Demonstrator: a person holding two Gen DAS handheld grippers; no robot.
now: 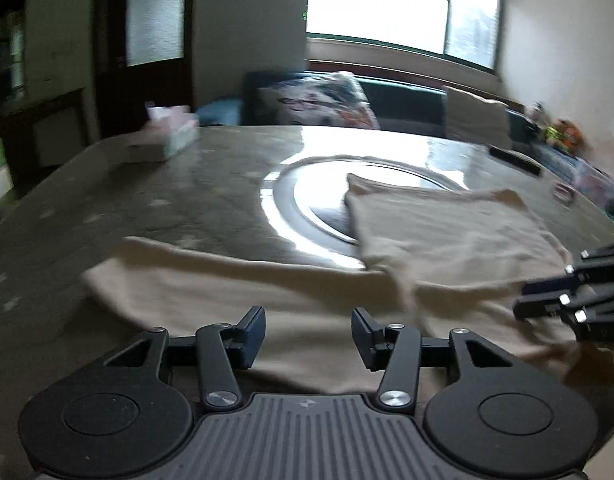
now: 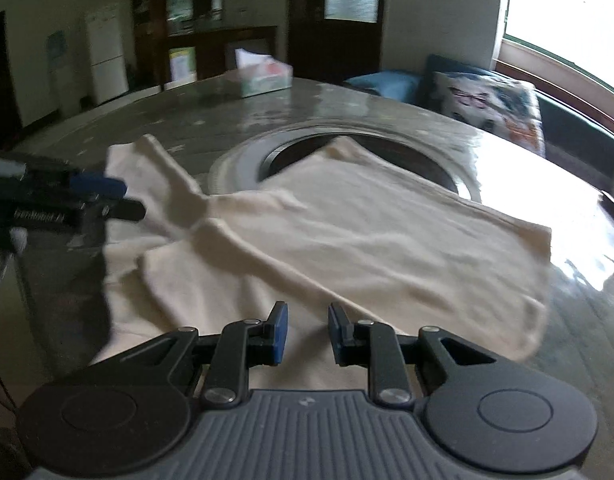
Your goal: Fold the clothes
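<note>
Left wrist view: the black two-finger left gripper (image 1: 308, 336) is hovering over the near edge of the cream-coloured knit garment (image 1: 447, 232), jaws standing apart, nothing between them.
Right wrist view: the black blue-padded right gripper (image 2: 307, 332) is hanging above the same cloth, jaws parted by a narrow gap, gripping nothing.
Garment: lying partly folded on the glossy grey-green marbled table (image 2: 387, 104), one flap overlapping the round silver-rimmed recess (image 2: 235, 164).
Background: a pastel tissue box (image 2: 263, 74) is sitting at the far edge.
</note>
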